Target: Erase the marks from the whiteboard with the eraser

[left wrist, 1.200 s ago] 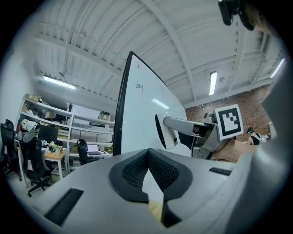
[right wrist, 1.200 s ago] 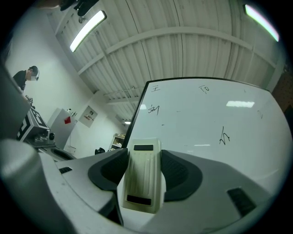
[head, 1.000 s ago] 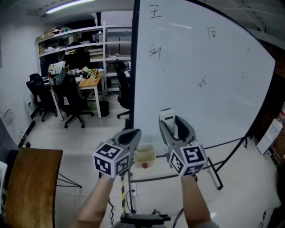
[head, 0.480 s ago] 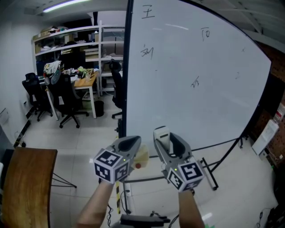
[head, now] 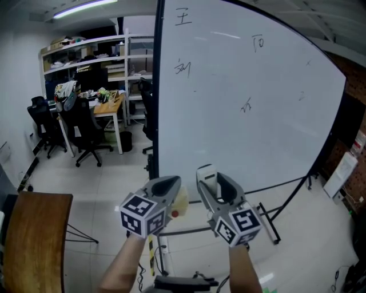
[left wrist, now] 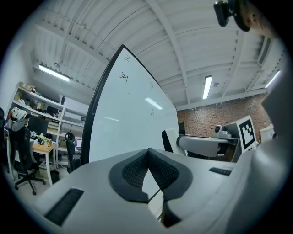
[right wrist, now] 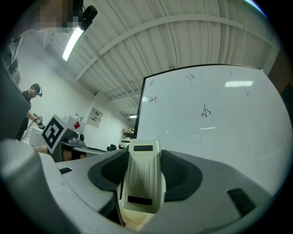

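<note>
A large whiteboard on a black stand fills the right half of the head view, with several small dark marks: one at top left, one below it, one at upper right, one mid-board. My right gripper is shut on a cream eraser, held a short way in front of the board's lower part. In the right gripper view the eraser sits between the pads. My left gripper is shut, empty, its pads touching.
A cream tray with a red dot hangs on the stand's lower bar. A wooden table stands at lower left. Office chairs, a desk and shelves fill the back left. The stand's feet spread across the floor.
The view has shifted, so the board and room slid slightly left and down in the frame. Both grippers stay low before the board, the right one still holding the eraser.
</note>
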The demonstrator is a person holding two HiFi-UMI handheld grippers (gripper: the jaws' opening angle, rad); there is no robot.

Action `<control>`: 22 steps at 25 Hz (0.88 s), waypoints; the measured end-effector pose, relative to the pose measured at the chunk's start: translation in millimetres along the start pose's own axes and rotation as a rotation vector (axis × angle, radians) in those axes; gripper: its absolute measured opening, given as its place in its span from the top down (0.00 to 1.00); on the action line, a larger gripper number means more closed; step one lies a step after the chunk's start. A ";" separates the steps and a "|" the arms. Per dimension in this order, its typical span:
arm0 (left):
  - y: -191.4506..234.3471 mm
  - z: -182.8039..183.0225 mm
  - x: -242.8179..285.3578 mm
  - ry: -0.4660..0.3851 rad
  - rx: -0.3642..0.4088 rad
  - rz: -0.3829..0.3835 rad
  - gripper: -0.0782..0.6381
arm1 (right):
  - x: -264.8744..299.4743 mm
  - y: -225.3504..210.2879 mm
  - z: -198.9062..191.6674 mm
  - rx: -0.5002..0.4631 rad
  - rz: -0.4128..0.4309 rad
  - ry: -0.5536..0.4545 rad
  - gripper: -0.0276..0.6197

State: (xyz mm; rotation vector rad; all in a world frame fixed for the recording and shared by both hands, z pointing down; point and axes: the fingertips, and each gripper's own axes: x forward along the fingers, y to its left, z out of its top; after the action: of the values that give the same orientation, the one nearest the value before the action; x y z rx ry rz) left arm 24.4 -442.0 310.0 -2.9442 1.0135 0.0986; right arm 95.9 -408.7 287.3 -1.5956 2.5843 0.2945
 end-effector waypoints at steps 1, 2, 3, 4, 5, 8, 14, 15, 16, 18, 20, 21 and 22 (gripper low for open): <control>-0.4 -0.5 0.3 0.001 0.000 -0.001 0.89 | -0.1 0.0 -0.1 0.004 0.000 -0.001 0.59; -0.7 -1.0 0.7 0.004 -0.001 -0.002 0.89 | -0.2 -0.1 0.0 0.009 -0.002 -0.001 0.59; -1.2 -1.6 0.9 0.005 -0.002 -0.002 0.89 | -0.4 -0.2 0.3 0.013 -0.005 0.001 0.59; -1.9 -2.2 1.0 0.007 -0.004 -0.003 0.89 | -0.9 -0.2 0.7 0.016 -0.010 0.003 0.59; -2.5 -2.8 1.1 0.007 -0.007 -0.003 0.89 | -1.4 -0.3 1.1 0.019 -0.014 0.006 0.59; -4.1 -4.8 1.8 0.008 -0.016 -0.006 0.89 | -1.4 -0.2 -0.4 0.021 -0.005 0.001 0.59; -5.1 -7.6 2.3 0.012 -0.025 -0.009 0.89 | -0.6 1.7 -2.2 0.032 0.000 0.003 0.59; -5.1 -8.5 2.1 0.013 -0.026 -0.010 0.89 | -0.8 2.0 -1.8 0.035 -0.004 0.005 0.59; -5.0 -9.4 2.0 0.015 -0.027 -0.011 0.89 | -0.7 2.3 -2.1 0.032 -0.004 0.007 0.59; -4.4 -11.1 1.6 0.019 -0.029 -0.011 0.89 | 0.2 2.6 -3.5 0.026 0.004 0.005 0.59; -3.4 -11.9 1.3 0.020 -0.030 -0.011 0.89 | 0.7 2.7 -3.8 0.029 0.001 0.004 0.59; -3.0 -12.1 1.2 0.020 -0.031 -0.012 0.89 | 1.1 3.0 -4.1 0.030 0.000 0.006 0.59; -2.6 -12.3 1.0 0.021 -0.031 -0.012 0.89 | 1.6 3.5 -4.5 0.029 0.002 0.007 0.59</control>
State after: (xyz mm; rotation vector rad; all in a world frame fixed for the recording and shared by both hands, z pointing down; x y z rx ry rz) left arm 27.5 -441.1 322.2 -2.9853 1.0057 0.0848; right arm 92.1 -409.5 291.8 -1.5875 2.5835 0.2505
